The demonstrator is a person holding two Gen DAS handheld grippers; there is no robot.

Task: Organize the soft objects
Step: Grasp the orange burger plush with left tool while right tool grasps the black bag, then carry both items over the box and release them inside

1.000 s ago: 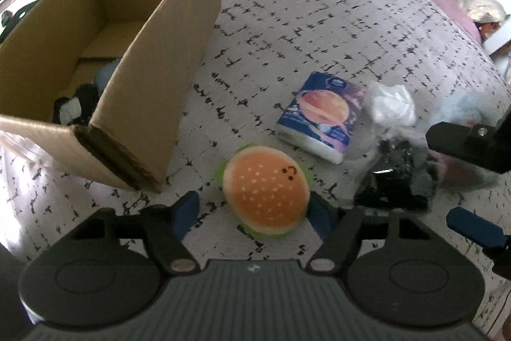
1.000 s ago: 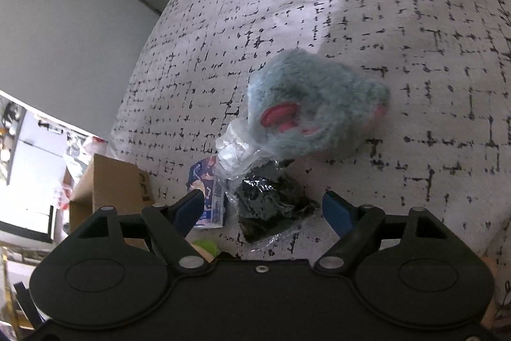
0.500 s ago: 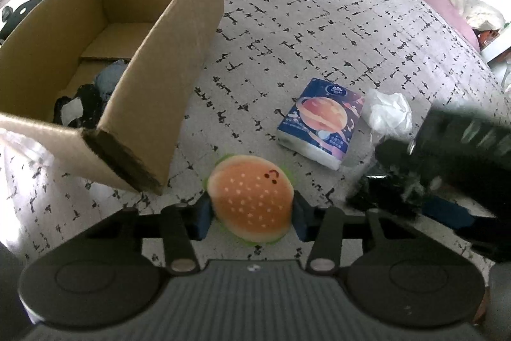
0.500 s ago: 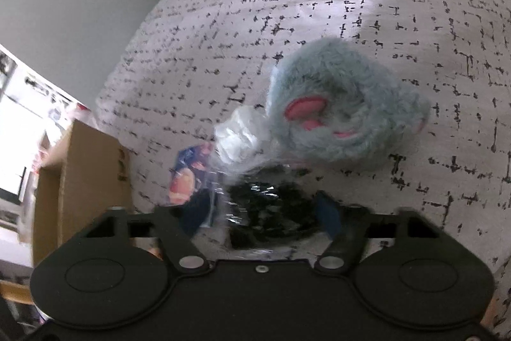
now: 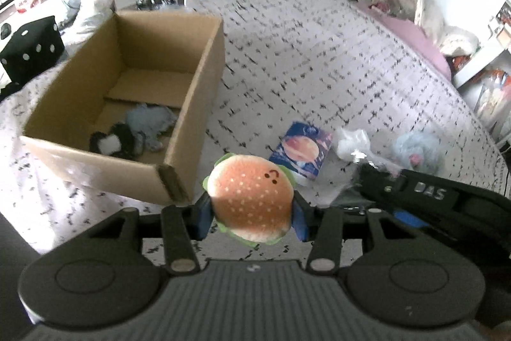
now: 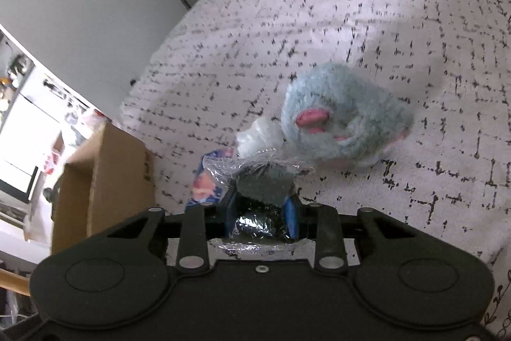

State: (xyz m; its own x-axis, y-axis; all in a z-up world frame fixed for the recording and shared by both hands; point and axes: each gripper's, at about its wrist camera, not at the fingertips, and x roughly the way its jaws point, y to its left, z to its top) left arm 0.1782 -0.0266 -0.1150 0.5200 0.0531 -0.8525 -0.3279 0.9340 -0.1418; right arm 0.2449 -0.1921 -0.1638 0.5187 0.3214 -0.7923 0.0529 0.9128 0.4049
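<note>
One cardboard box [image 5: 204, 91] stands on the bedspread at about ten o'clock in the left wrist view. Inside it lie two soft toys: one pale blue [image 5: 150, 123] and one black-and-white [image 5: 111, 143].

Outside the box there are five soft things: one burger plush [image 5: 252, 200] at the centre, one tissue pack printed with a planet [image 5: 301, 151] at about one o'clock from it, one crumpled white wad in clear plastic [image 5: 353, 143] at two o'clock, one black item bagged in clear plastic [image 6: 262, 200], and one grey-blue furry plush with pink patches [image 6: 345, 123].

One black cube with white dots [image 5: 30, 50] sits at nine o'clock beyond the bed's edge.

Two grippers are in play: the left gripper [image 5: 252, 218] and the right gripper [image 6: 260, 218].
</note>
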